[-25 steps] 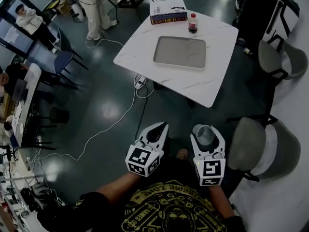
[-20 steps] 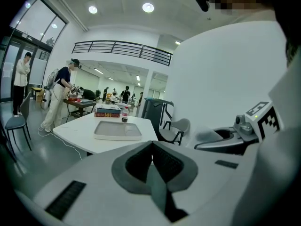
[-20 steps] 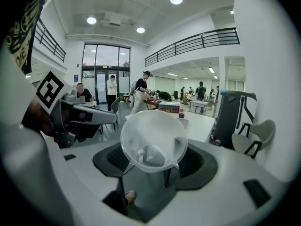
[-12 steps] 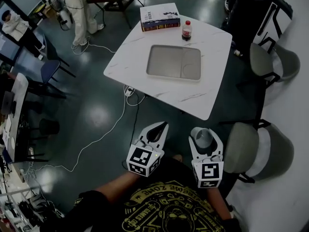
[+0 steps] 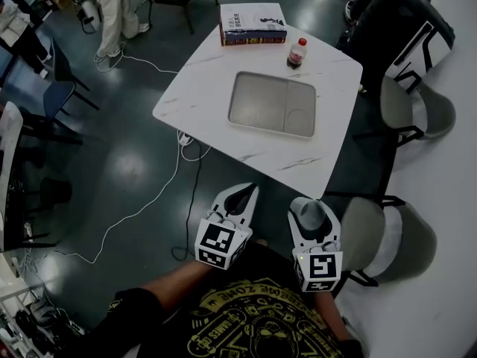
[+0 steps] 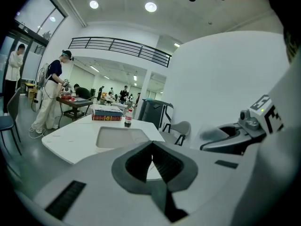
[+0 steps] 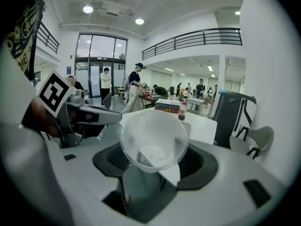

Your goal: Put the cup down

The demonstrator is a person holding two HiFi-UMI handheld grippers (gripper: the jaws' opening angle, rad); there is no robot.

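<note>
Grips a translucent plastic cup (image 7: pixel 154 126) in the right gripper (image 7: pixel 155 160): jaws spread wide, pads pressed against the cup's wall on both sides, open mouth showing to both the gripper view and the head view. Carries it in the air close in front of the body, touching nothing else. Holds the left gripper (image 6: pixel 152 160) just beside it, jaws closed tip to tip on nothing.

Further out: has moved up to the white table (image 5: pixel 201 103) over the last second. Now stands with its near corner just ahead of the right gripper in the head view, against a broad stretch of dark floor in between a second ago. Same wide hold on the cup throughout, no loosening.

On the table: a grey tray (image 5: pixel 272 103) in the middle, a book (image 5: pixel 252 22) at the far edge, a cola bottle (image 5: pixel 297 53) just beside the book. Bare top all round the tray. A padded chair (image 5: pixel 387 237) close on the right.

Reads as approach nearly finished, putting-down not yet begun. Probably calls for reaching over the near edge, lowering the cup upright onto the bare top or the tray, then opening the jaws.
</note>
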